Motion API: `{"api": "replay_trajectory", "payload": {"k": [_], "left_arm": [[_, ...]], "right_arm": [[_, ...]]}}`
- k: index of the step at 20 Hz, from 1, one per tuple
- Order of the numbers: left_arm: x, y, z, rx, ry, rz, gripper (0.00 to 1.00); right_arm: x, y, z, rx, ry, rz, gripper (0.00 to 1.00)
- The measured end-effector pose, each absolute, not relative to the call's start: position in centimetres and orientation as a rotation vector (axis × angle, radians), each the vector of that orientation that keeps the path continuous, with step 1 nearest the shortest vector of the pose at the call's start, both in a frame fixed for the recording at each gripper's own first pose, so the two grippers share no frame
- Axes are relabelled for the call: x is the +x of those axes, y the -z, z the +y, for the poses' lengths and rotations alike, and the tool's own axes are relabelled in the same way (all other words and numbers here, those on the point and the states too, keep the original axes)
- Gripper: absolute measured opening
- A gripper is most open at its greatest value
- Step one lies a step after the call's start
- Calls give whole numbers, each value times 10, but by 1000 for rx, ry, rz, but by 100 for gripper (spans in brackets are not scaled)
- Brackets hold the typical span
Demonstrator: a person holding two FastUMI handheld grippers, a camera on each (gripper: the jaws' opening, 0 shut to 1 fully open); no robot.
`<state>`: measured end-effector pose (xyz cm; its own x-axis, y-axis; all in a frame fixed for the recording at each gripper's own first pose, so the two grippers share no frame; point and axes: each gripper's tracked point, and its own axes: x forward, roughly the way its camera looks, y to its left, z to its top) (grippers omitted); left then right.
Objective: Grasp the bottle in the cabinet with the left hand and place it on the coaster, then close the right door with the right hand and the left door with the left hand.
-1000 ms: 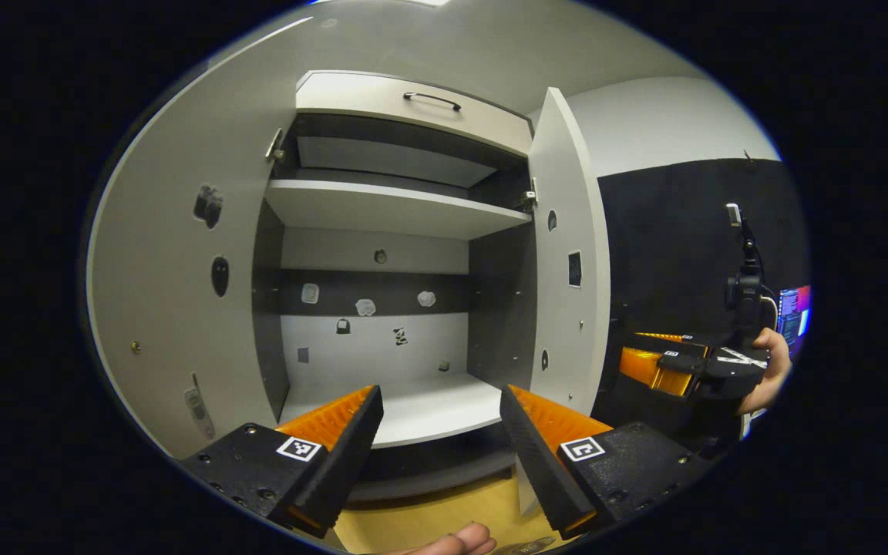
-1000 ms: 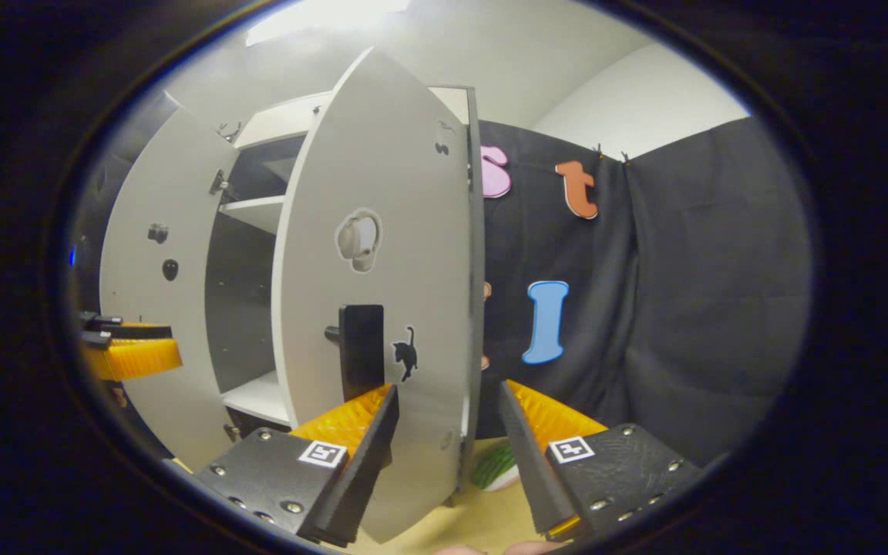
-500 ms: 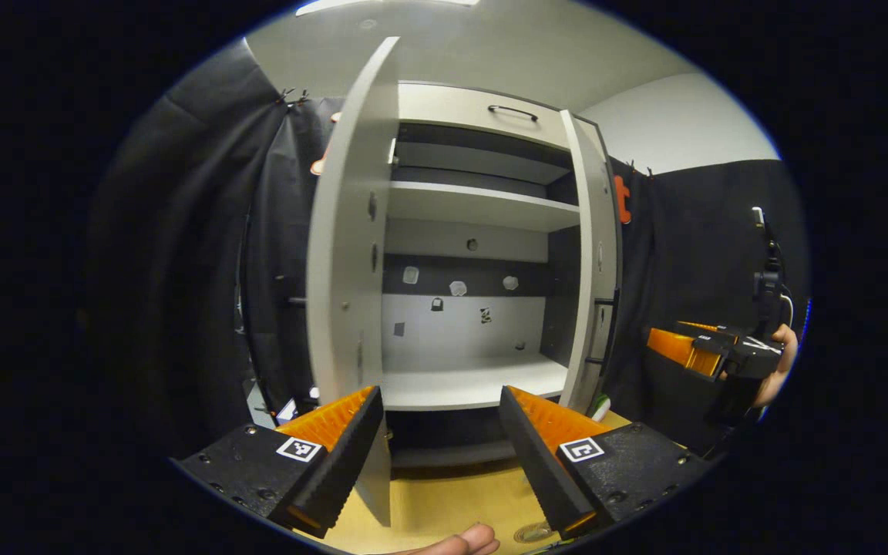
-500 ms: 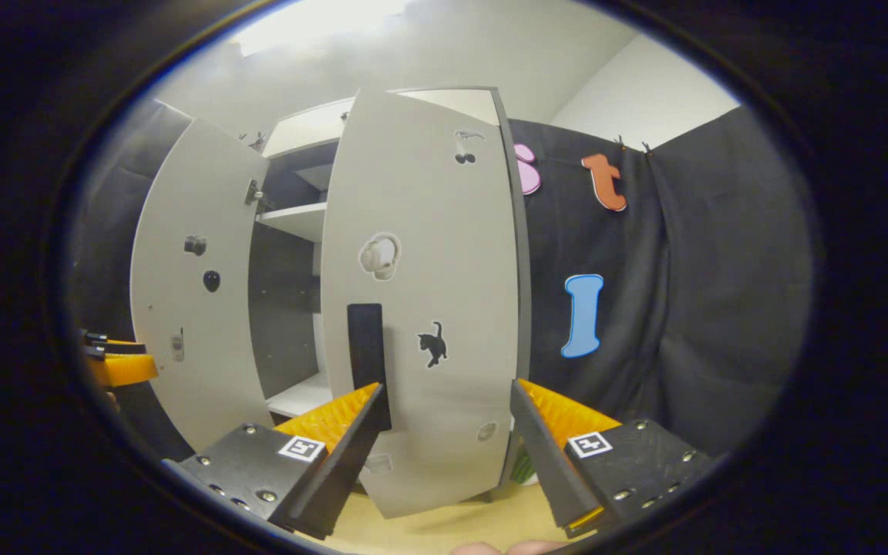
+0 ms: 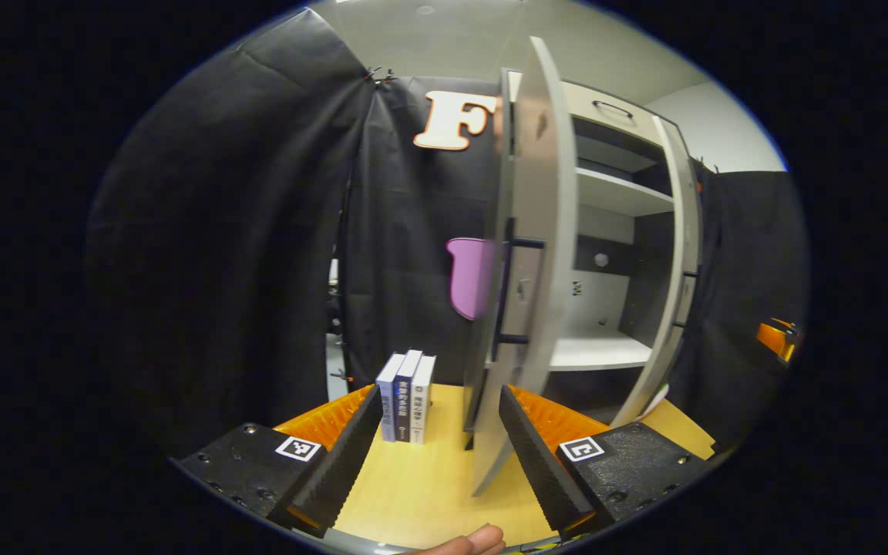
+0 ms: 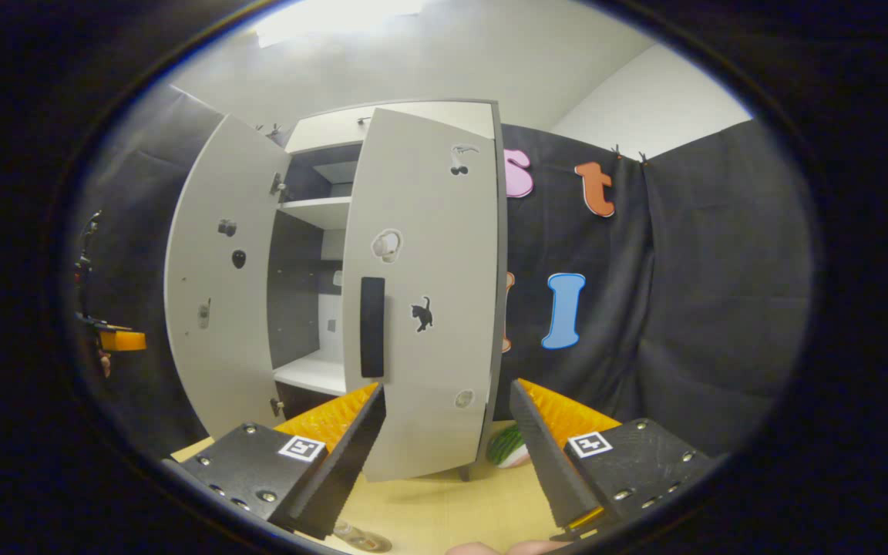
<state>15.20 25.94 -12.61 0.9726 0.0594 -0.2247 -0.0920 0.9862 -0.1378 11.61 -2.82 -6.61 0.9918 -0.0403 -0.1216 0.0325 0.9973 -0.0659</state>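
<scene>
Swinging nearer shut, the right door (image 6: 421,285) leaves your empty, wide-open right gripper (image 6: 448,439) clear, while your left gripper (image 5: 436,439), likewise agape, now faces the left door's (image 5: 525,254) edge; I can't make out the bottle.

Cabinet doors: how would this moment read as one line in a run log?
left door open | right door ajar | left hand-held gripper open, facing left door's edge | right hand-held gripper open, holding nothing
</scene>
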Motion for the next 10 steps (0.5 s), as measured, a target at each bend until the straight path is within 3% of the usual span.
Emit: {"api": "replay_trajectory", "payload": {"k": [5, 10], "left_arm": [[172, 132, 303, -136, -102, 223, 93], [209, 96, 303, -38, -99, 163, 98]], "right_arm": [[103, 60, -19, -56, -6, 104, 99], [101, 36, -24, 12, -9, 65, 98]]}}
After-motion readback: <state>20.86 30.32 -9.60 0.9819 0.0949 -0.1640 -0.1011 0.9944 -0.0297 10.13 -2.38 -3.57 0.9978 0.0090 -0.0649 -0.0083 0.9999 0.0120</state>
